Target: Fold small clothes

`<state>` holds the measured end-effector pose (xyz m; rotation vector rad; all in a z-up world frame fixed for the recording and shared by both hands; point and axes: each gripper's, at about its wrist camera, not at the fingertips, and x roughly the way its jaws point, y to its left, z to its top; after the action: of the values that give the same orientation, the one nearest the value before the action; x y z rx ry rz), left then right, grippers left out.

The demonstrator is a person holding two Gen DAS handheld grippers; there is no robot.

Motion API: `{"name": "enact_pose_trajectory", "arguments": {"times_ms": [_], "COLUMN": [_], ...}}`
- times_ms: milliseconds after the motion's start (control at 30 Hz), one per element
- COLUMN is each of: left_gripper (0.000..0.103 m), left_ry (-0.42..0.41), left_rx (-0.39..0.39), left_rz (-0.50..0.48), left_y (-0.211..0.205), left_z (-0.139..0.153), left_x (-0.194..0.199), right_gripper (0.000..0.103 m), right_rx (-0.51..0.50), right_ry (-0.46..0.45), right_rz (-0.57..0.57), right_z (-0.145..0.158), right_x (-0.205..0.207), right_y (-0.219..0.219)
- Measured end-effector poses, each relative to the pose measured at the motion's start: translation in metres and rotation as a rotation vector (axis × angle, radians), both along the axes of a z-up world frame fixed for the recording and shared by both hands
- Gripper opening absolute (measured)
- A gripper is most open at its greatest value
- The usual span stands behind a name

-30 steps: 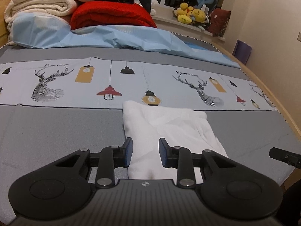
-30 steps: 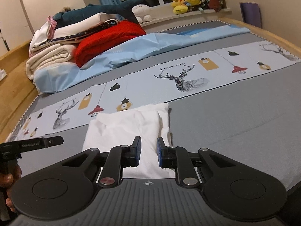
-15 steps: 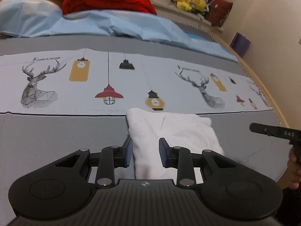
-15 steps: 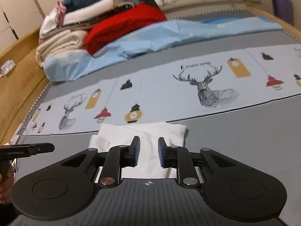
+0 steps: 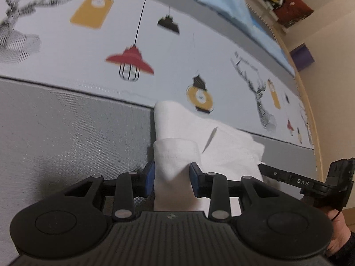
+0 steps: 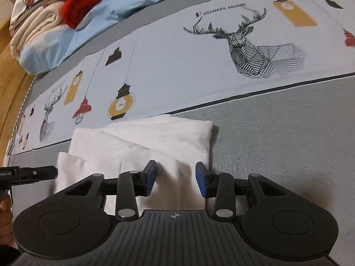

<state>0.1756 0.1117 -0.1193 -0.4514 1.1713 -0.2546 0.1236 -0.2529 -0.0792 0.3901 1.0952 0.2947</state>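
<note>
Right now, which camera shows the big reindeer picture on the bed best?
The right wrist view: the deer print sits large and fairly sharp on the bedsheet beyond the white garment. The left wrist view shows only a smaller, thinner deer near the bed's edge and a blurred one at far left.

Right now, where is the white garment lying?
The white garment lies on the grey bedsheet, its far edge at the printed lamp-and-deer band; its near end bunches between both grippers' open jaws.
</note>
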Motion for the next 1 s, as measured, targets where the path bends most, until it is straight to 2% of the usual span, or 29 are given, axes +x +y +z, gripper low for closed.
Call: {"name": "enact_pose_trajectory", "arguments": {"times_ms": [33, 67, 100, 133, 200, 233, 267, 300, 367, 400, 433, 500, 567, 600, 633, 667, 700, 733, 767, 800, 833, 867, 900, 967, 1000], "left_gripper": [0.037, 0.024, 0.004, 0.004, 0.003, 0.003, 0.002, 0.002, 0.003, 0.003, 0.003, 0.003, 0.003, 0.003, 0.003, 0.004, 0.004, 0.005, 0.002, 0.002, 0.002, 0.003, 0.006, 0.006, 0.006], "left_ry": [0.016, 0.021, 0.005, -0.029, -0.106, -0.15, -0.179, -0.191, -0.147, -0.137, -0.162, -0.268, -0.318, -0.303, -0.27, -0.222, -0.188, -0.154, -0.13, -0.121, -0.112, -0.117, -0.149, -0.199, -0.187], "left_rx": [-0.013, -0.03, -0.031, -0.001, 0.003, 0.002, 0.028, 0.083, 0.195, 0.204, 0.199, 0.154, 0.08, 0.03, -0.007, -0.014, 0.042, 0.171, 0.261, 0.27, 0.244, 0.216, 0.186, 0.113, 0.083], "left_rz": [-0.006, -0.019, -0.04, -0.062, -0.066, -0.061, -0.065, -0.067, -0.038, -0.016, 0.005, -0.028, -0.12, -0.18, -0.234, -0.297, -0.35, -0.407, -0.443, -0.444, -0.402, -0.354, -0.322, -0.339, -0.368], "left_y": [-0.001, -0.003, -0.005, -0.008, -0.009, -0.008, -0.01, -0.015, -0.018, -0.014, -0.01, -0.01, -0.016, -0.021, -0.027, -0.037, -0.049, -0.062, -0.069, -0.069, -0.066, -0.06, -0.055, -0.052, -0.051], "left_z": [-0.005, -0.007, -0.006, 0.0, 0.013, 0.018, 0.02, 0.019, 0.01, 0.01, 0.017, 0.039, 0.049, 0.048, 0.043, 0.033, 0.023, 0.008, -0.002, -0.005, 0.0, 0.008, 0.018, 0.032, 0.031], "left_x": [0.003, 0.006, 0.007, 0.008, 0.004, 0.004, 0.003, 0.005, 0.009, 0.009, 0.006, -0.005, -0.015, -0.018, -0.019, -0.019, -0.021, -0.024, -0.025, -0.025, -0.022, -0.02, -0.021, -0.026, -0.029], "right_gripper": [0.014, 0.004, 0.003, 0.003, 0.003, 0.003, 0.003, 0.003, 0.005, 0.006, 0.009, 0.009, 0.01, 0.01, 0.009, 0.009, 0.01, 0.01, 0.009, 0.008, 0.008, 0.009, 0.014, 0.016, 0.017], "right_rx": [0.015, 0.031, 0.041, 0.065, 0.173, 0.157, 0.091, 0.025, -0.058, -0.098, -0.135, -0.15, -0.116, -0.085, -0.025, 0.045, 0.073, 0.038, -0.079, -0.163, -0.184, -0.153, -0.117, -0.045, 0.01], "right_ry": [0.001, -0.007, -0.044, -0.082, -0.174, -0.204, -0.206, -0.174, -0.066, -0.04, -0.052, -0.143, -0.251, -0.283, -0.285, -0.244, -0.171, -0.109, -0.04, -0.004, -0.005, -0.002, -0.001, -0.038, -0.047], "right_rz": [0.017, 0.033, 0.026, 0.002, -0.073, -0.093, -0.103, -0.11, -0.126, -0.145, -0.173, -0.199, -0.149, -0.104, -0.029, 0.066, 0.156, 0.216, 0.266, 0.292, 0.282, 0.255, 0.224, 0.198, 0.232], "right_z": [0.0, 0.002, 0.01, 0.021, 0.041, 0.044, 0.039, 0.029, 0.006, 0.003, 0.008, 0.03, 0.054, 0.061, 0.062, 0.058, 0.047, 0.035, 0.018, 0.006, 0.006, 0.012, 0.021, 0.037, 0.042], "right_x": [0.002, 0.003, 0.002, 0.001, -0.004, -0.005, -0.003, 0.002, 0.009, 0.009, 0.006, -0.005, -0.02, -0.028, -0.033, -0.037, -0.04, -0.043, -0.046, -0.05, -0.053, -0.053, -0.053, -0.058, -0.062], "right_y": [0.001, 0.002, 0.001, -0.003, -0.02, -0.024, -0.024, -0.023, -0.022, -0.022, -0.021, -0.023, -0.019, -0.015, -0.01, -0.003, 0.007, 0.016, 0.026, 0.029, 0.028, 0.022, 0.016, 0.008, 0.007]}}
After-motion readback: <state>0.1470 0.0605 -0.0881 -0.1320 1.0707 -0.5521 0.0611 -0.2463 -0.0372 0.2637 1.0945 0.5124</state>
